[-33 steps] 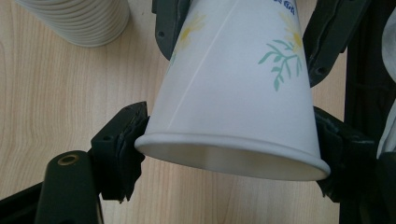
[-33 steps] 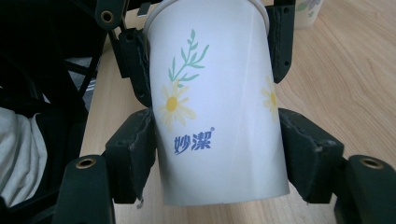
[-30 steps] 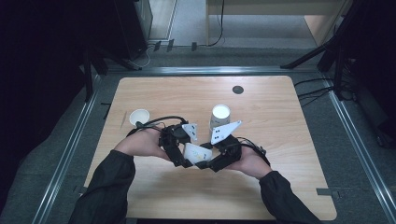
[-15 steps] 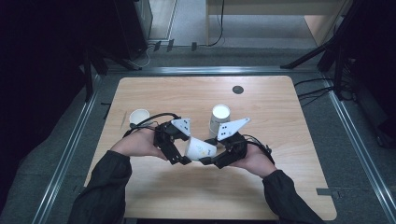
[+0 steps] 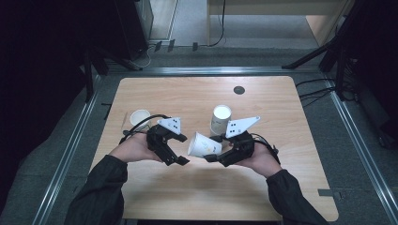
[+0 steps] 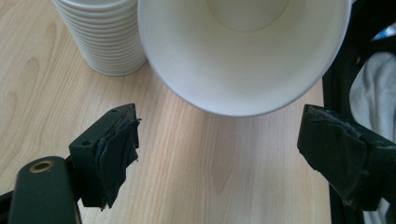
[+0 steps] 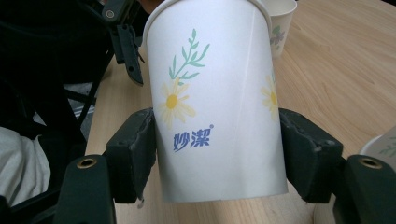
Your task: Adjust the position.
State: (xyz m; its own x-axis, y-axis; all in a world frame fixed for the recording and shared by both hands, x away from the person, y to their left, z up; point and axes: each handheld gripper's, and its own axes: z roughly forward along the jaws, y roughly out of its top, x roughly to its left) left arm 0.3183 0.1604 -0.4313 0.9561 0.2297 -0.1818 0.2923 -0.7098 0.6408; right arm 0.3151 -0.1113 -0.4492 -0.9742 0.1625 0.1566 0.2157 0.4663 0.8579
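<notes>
Cup (image 5: pixel 202 144) | clamped by its lower body in right gripper (image 7: pixel 219 154), tipped sideways above table (image 5: pixel 197 197), mouth facing left gripper (image 6: pixel 219 154) | left gripper's jaws wide apart, empty | separated from stack (image 5: pixel 219 119); judged mid-handover; placing beside lone cup (image 5: pixel 140 117) left
</notes>
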